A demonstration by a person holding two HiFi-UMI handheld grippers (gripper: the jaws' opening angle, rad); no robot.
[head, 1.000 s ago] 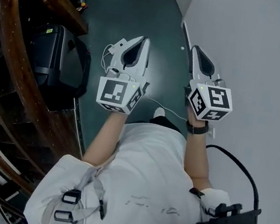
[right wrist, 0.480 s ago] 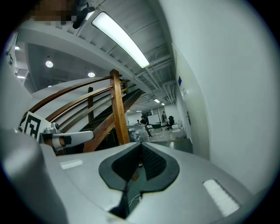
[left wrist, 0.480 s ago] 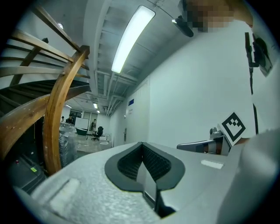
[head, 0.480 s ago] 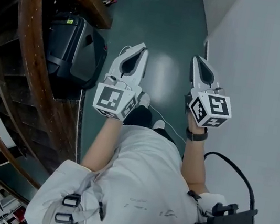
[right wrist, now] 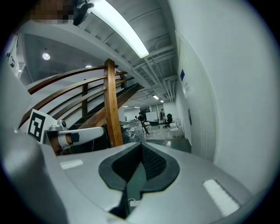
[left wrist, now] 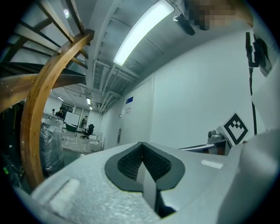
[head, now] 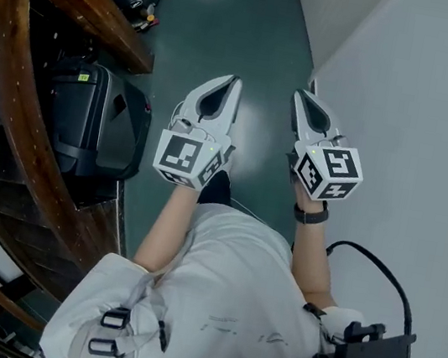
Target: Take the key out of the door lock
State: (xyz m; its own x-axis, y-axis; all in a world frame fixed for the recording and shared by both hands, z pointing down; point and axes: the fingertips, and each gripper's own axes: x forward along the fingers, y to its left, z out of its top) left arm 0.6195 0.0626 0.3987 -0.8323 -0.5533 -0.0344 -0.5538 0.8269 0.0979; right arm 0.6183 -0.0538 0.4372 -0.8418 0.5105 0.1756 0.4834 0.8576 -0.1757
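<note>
Wall: white and plain, I see it along the right side, close by the right gripper.
Floor: dark green and glossy, running ahead between wall and stairs.
Stair railing: curved brown wood, on the left.
Black case: standing on the floor against the railing, left of the left gripper.
Left gripper: held out over the floor, jaws pressed together, nothing between them.
Right gripper: level with the left one, just beside the wall, jaws together and empty.
Door handle: far down the corridor in the left gripper view.
Key: too small for me to make out at that door.
</note>
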